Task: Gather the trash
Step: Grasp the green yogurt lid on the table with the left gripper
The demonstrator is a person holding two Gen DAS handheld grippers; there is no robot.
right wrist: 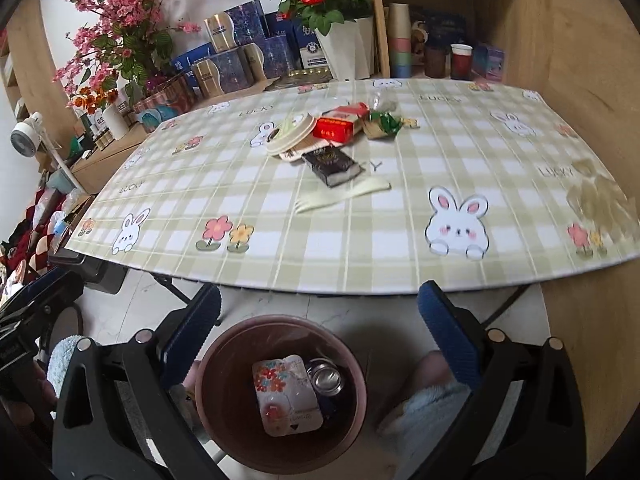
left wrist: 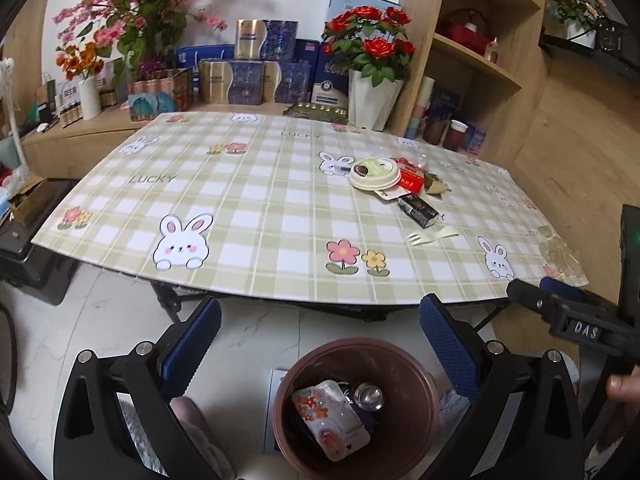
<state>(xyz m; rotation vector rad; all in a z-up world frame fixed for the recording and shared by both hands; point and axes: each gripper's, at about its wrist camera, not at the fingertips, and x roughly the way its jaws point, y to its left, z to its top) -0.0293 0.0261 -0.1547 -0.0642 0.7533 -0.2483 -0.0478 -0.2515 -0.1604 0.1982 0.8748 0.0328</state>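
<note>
Trash is lying in two places: a small heap (left wrist: 400,188) is sitting on the far right part of the bench (left wrist: 256,216), and some is already lying in the brown bin (left wrist: 356,408) on the floor below the bench's near edge. The heap is made up of a round cream lid (left wrist: 374,174), a red carton (left wrist: 412,178), a black packet (left wrist: 418,210) and a crumpled green and tan wrapper (left wrist: 436,187), with a pale plastic fork (left wrist: 432,235) lying just beside it toward the near edge. In the bin, a flowered pouch (left wrist: 330,420) is resting beside a metal can (left wrist: 369,396).

The left claw (left wrist: 320,344) is hanging over the bin, pointing steeply down and forward, its blue-padded fingers (left wrist: 192,344) spread wide with nothing between them. The right claw (right wrist: 320,340) is hovering over the same bin in the same downward tilt, also wide and empty. In the left wrist view the right claw's black body is showing at the right edge, close alongside, with part of a hand (left wrist: 622,388) gripping it.
</note>
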